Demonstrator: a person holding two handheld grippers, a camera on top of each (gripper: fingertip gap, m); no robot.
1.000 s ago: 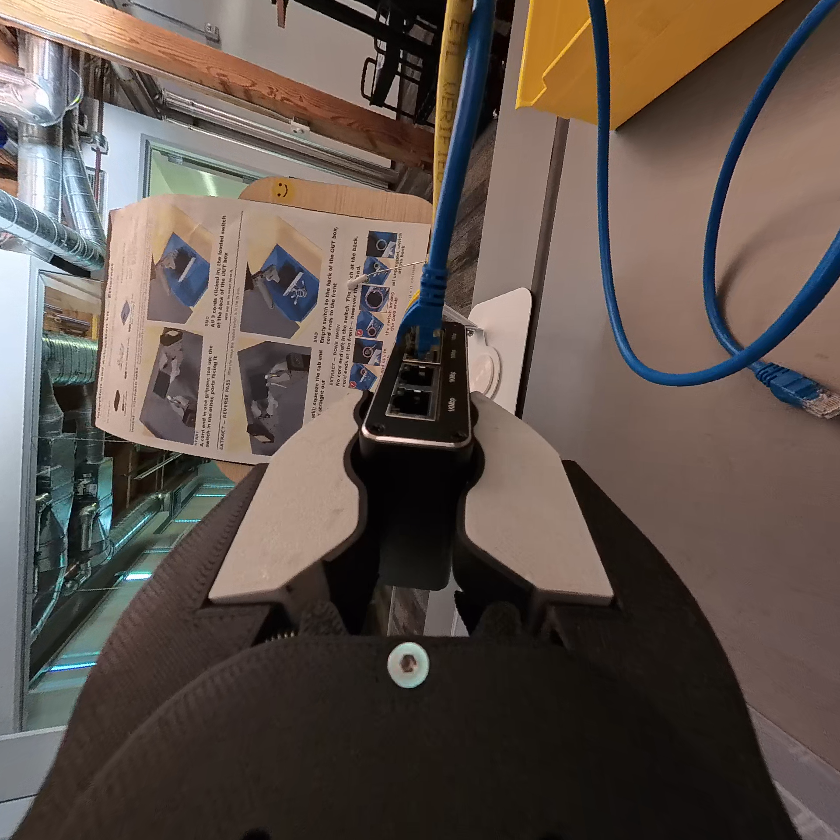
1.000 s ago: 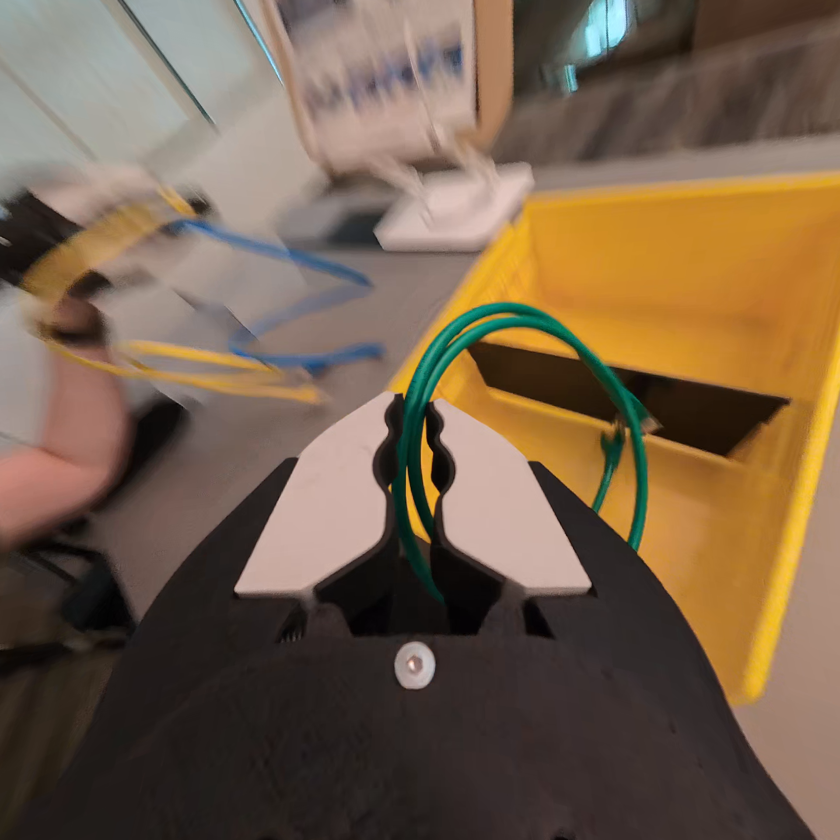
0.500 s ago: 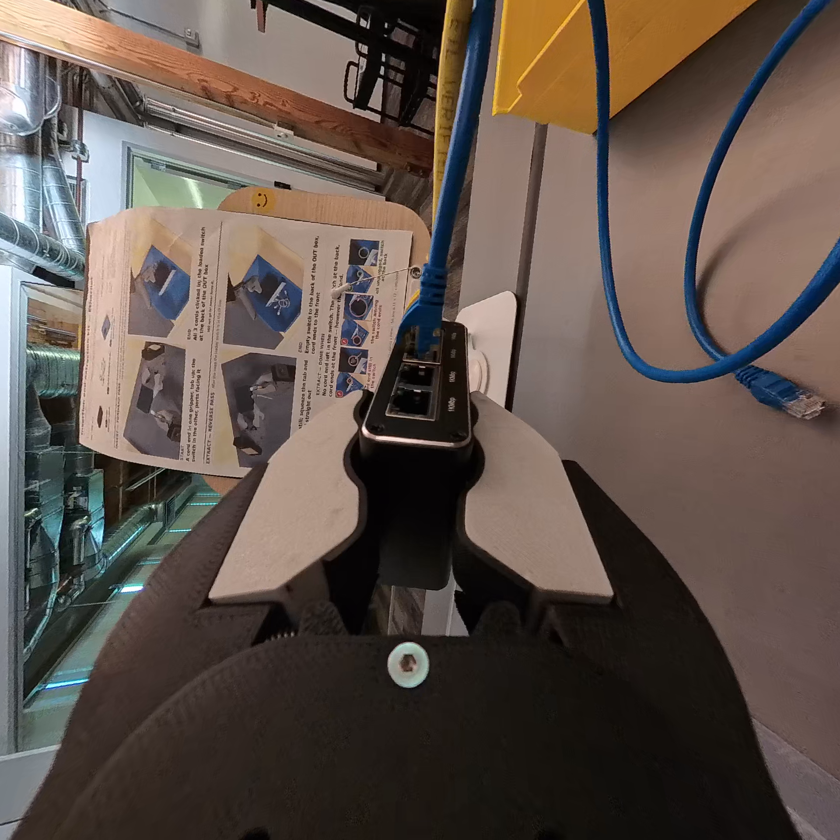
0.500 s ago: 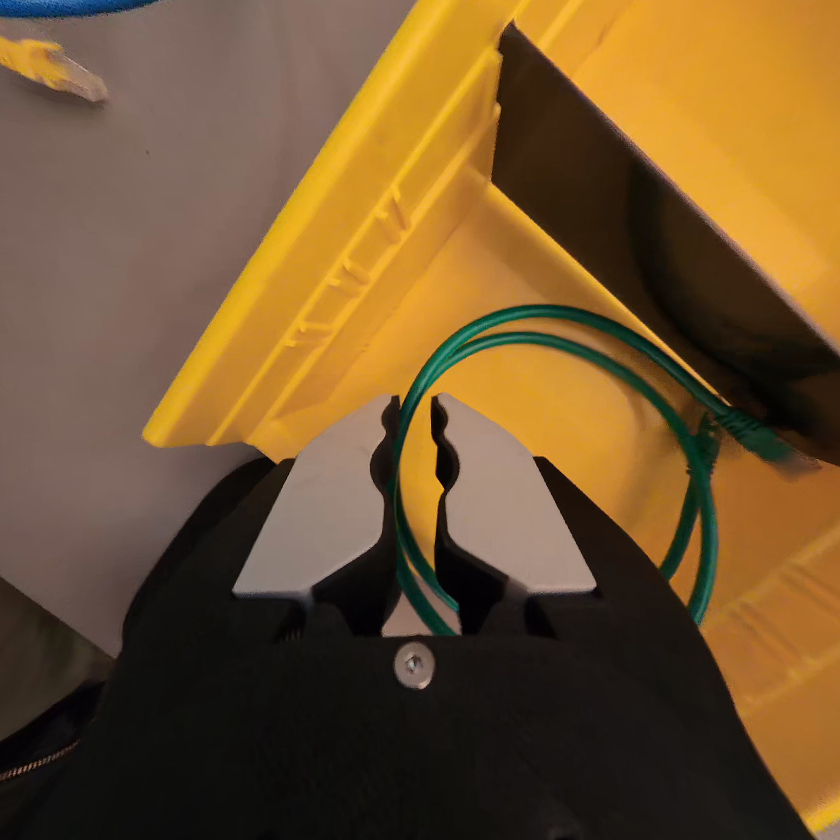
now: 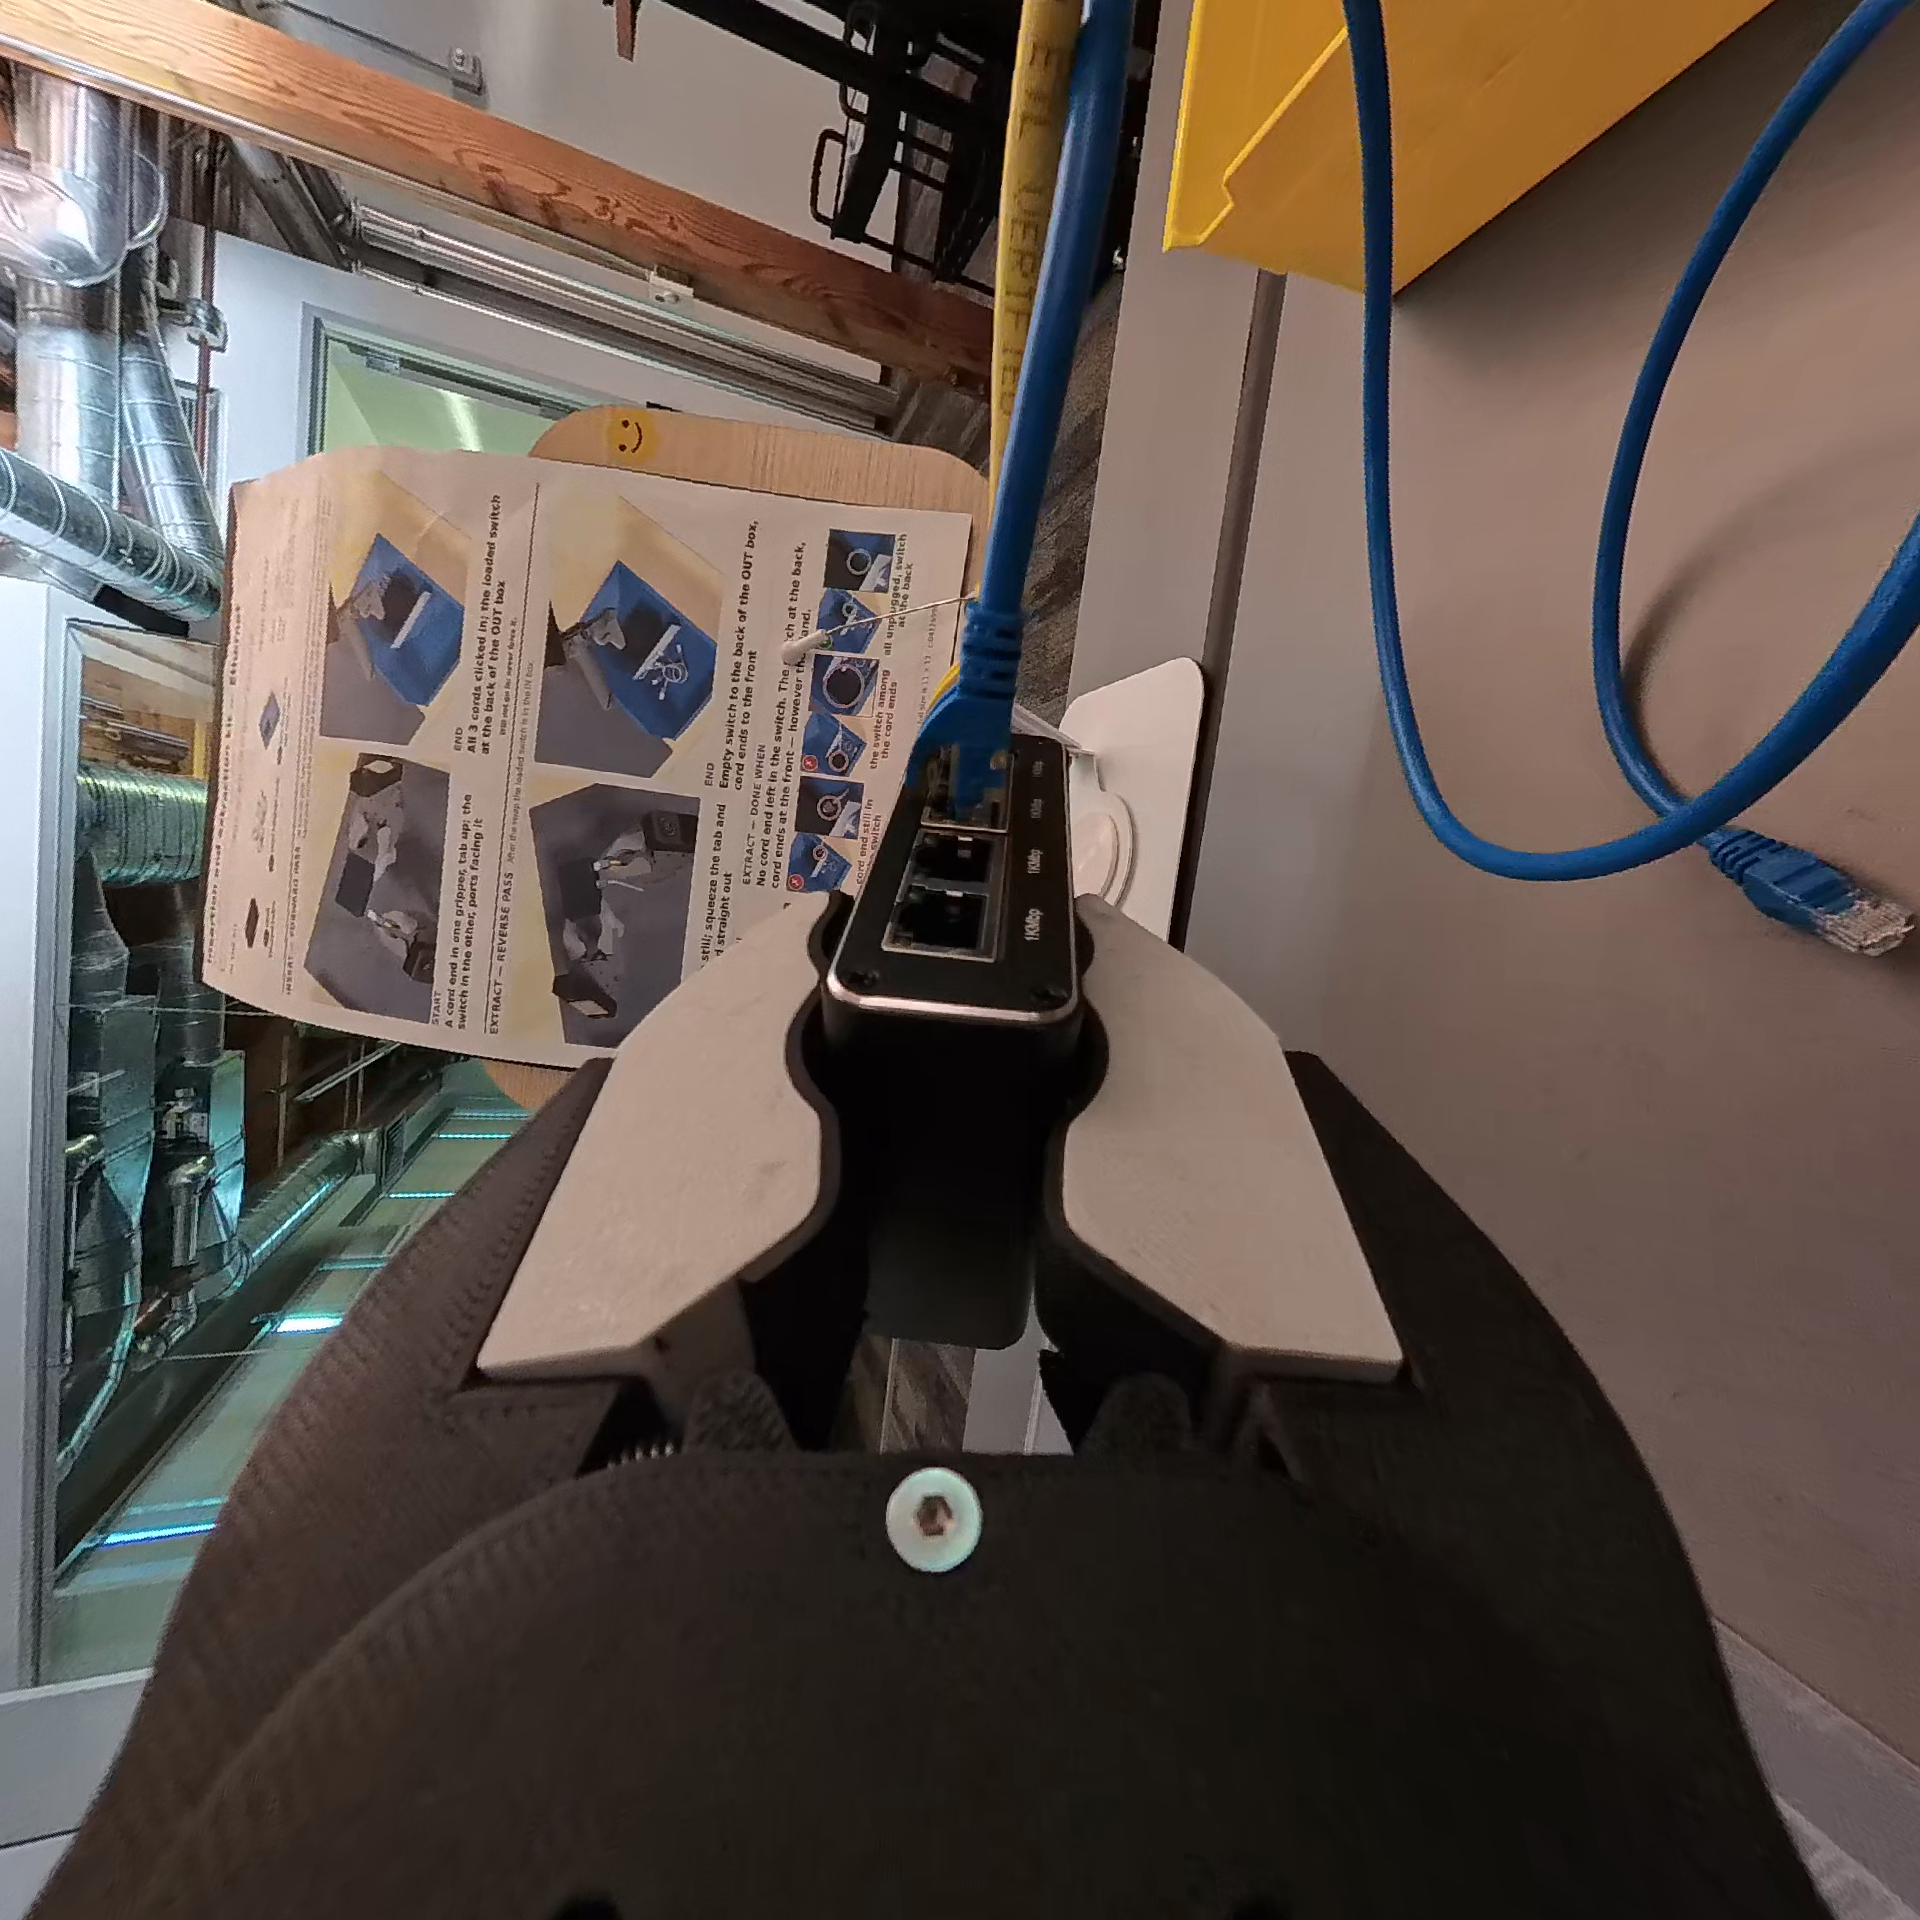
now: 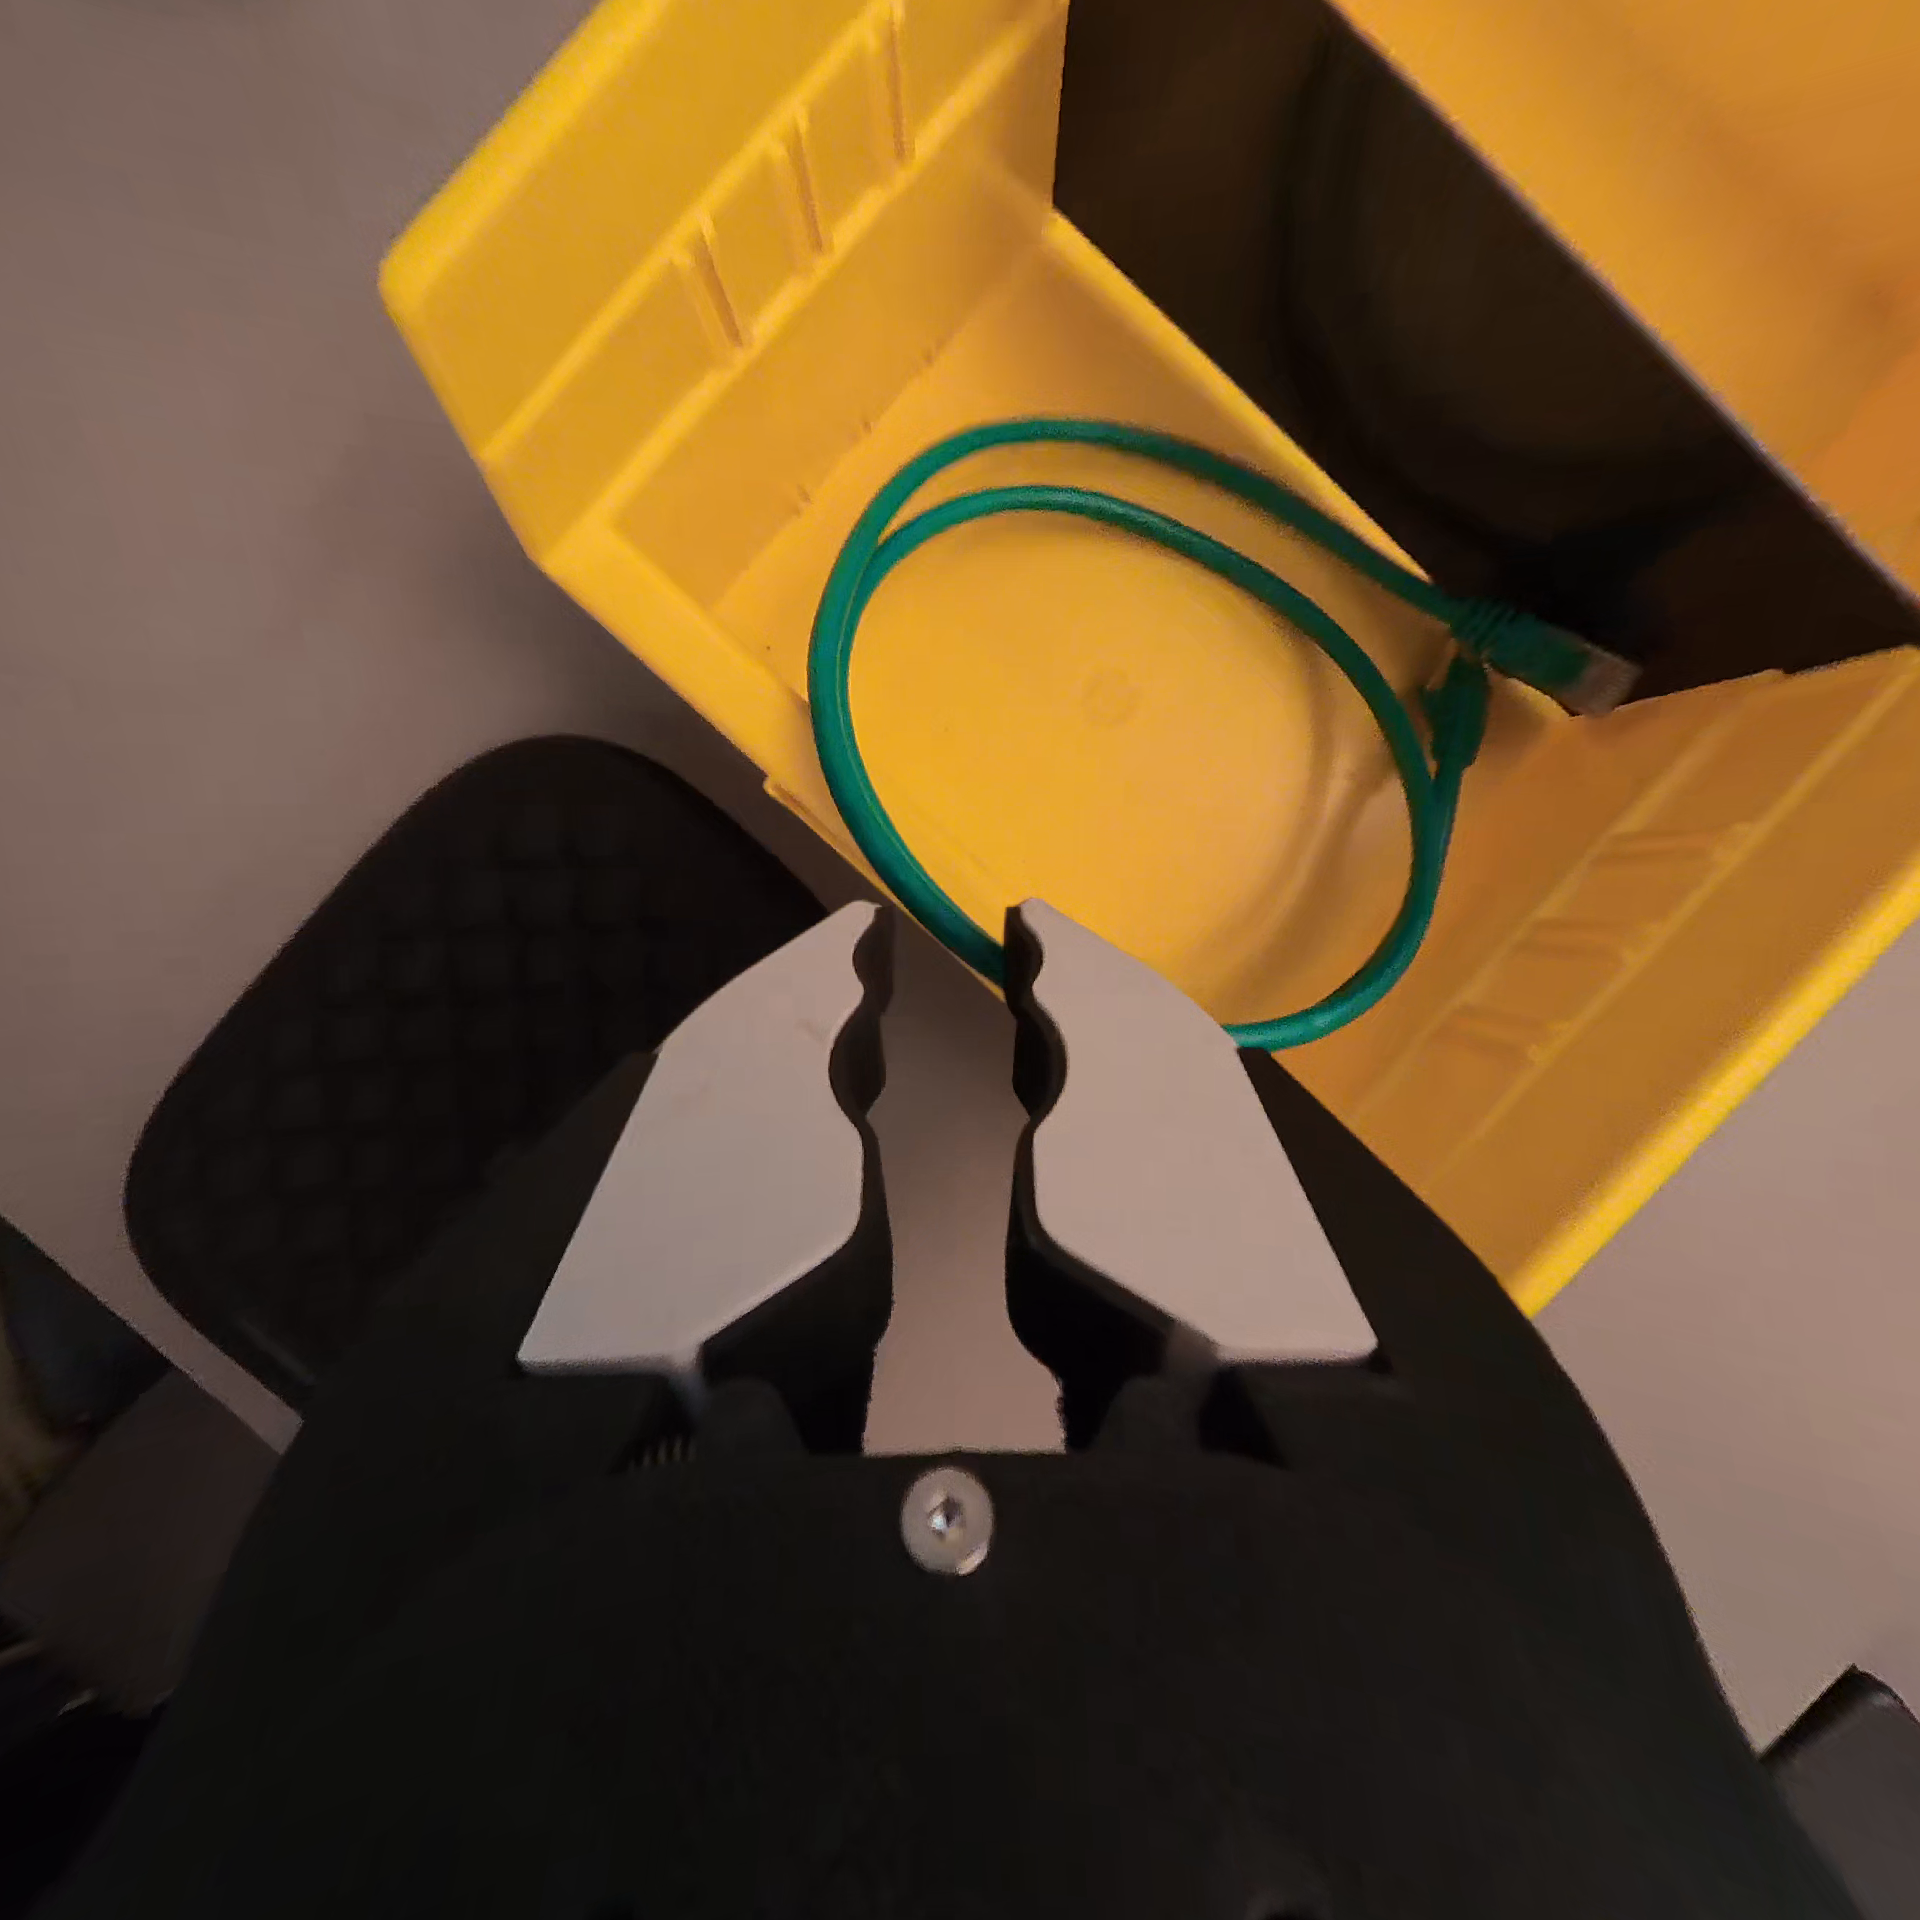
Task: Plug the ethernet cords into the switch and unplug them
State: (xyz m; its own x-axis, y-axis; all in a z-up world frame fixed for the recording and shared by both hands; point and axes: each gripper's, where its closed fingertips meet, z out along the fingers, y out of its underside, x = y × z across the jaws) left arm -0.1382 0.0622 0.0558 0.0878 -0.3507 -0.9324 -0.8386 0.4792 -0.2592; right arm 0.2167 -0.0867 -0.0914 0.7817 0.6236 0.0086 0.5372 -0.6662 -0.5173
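Observation:
My left gripper (image 5: pixel 951 925) is shut on a black ethernet switch (image 5: pixel 951 1039), its port face turned up toward the camera. A blue ethernet cord (image 5: pixel 1049 343) is plugged into the switch's far port; its other plug (image 5: pixel 1823 909) lies loose on the grey table. A yellow cord (image 5: pixel 1023 208) runs beside the blue one. The two nearer ports are empty. My right gripper (image 6: pixel 945 920) is open and empty, above the near edge of a yellow bin (image 6: pixel 644 343). A coiled green ethernet cord (image 6: pixel 1122 727) lies in the bin's front compartment, just beyond my fingertips.
A black divider (image 6: pixel 1455 312) splits the yellow bin. A black chair seat (image 6: pixel 436 987) shows beside the table edge. An instruction sheet on a wooden board (image 5: pixel 582 748) stands behind the switch, with a white stand (image 5: pixel 1138 790). The bin's corner (image 5: pixel 1403 125) shows in the left wrist view. The tips of one gripper are about 40 centimetres away from the tips of the other.
My right gripper opened and let go of the green cord, which now lies in the bin's front compartment; the gripper pulled back. My left gripper holds the switch nearly still.

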